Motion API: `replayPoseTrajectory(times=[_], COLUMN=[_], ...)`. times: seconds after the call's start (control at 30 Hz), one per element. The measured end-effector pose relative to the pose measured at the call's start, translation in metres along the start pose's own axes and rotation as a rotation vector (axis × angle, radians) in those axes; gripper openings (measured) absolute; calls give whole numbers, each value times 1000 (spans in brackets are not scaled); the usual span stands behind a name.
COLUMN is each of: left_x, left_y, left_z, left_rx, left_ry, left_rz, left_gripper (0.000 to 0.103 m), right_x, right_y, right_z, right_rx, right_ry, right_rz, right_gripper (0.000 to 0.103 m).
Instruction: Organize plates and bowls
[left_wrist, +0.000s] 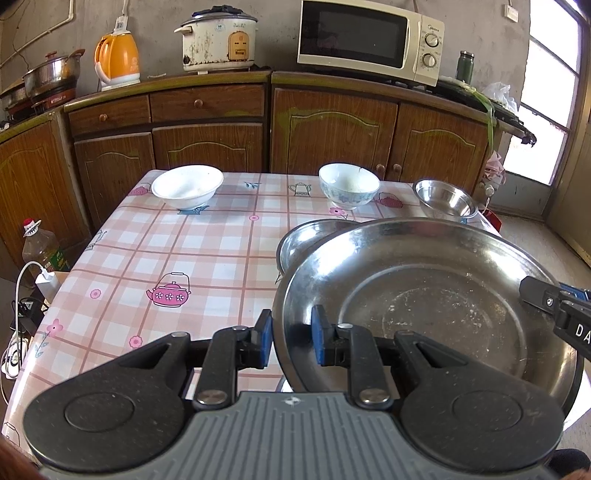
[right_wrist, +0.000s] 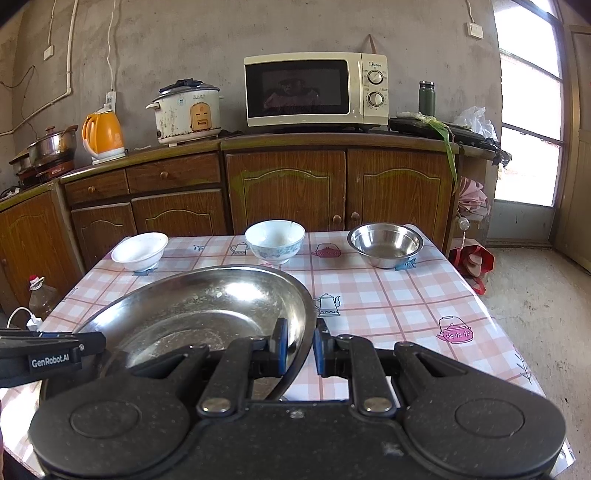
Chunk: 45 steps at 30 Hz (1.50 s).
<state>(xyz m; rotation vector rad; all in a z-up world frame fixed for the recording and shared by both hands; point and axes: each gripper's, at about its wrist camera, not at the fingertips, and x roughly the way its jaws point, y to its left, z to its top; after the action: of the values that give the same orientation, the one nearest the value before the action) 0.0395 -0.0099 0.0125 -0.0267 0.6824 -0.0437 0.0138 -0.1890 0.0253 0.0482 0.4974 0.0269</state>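
Observation:
A large steel plate (left_wrist: 424, 295) is held between both grippers, just above the checked tablecloth. My left gripper (left_wrist: 291, 332) is shut on its left rim, and my right gripper (right_wrist: 301, 341) is shut on its right rim (right_wrist: 303, 314). In the left wrist view the right gripper's tip (left_wrist: 550, 302) reaches over the plate's far right edge. A second steel plate (left_wrist: 306, 240) lies on the table partly behind the held one. Along the far edge stand a white bowl (left_wrist: 187, 186), a blue-patterned bowl (left_wrist: 349, 186) and a small steel bowl (right_wrist: 386, 243).
The table (left_wrist: 166, 258) has a pink checked cloth with teapot prints. Behind it, wooden cabinets (right_wrist: 288, 192) carry a microwave (right_wrist: 316, 90), a rice cooker (right_wrist: 186, 110), an orange kettle (right_wrist: 101, 136) and a pot. An oil bottle (left_wrist: 40, 247) and a charger stand on the floor at the left.

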Motion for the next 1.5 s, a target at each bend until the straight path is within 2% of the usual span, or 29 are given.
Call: replayPoseTrajectory(times=[1.5], left_x=[22], left_y=[-11], left_z=[-38], left_rx=[44], left_ry=[114], left_rz=[-11], left_gripper=[22], right_x=[13], right_y=[-11], right_z=[-44], right_rx=[7], right_ry=[128], right_rz=[-13], right_gripper=[20])
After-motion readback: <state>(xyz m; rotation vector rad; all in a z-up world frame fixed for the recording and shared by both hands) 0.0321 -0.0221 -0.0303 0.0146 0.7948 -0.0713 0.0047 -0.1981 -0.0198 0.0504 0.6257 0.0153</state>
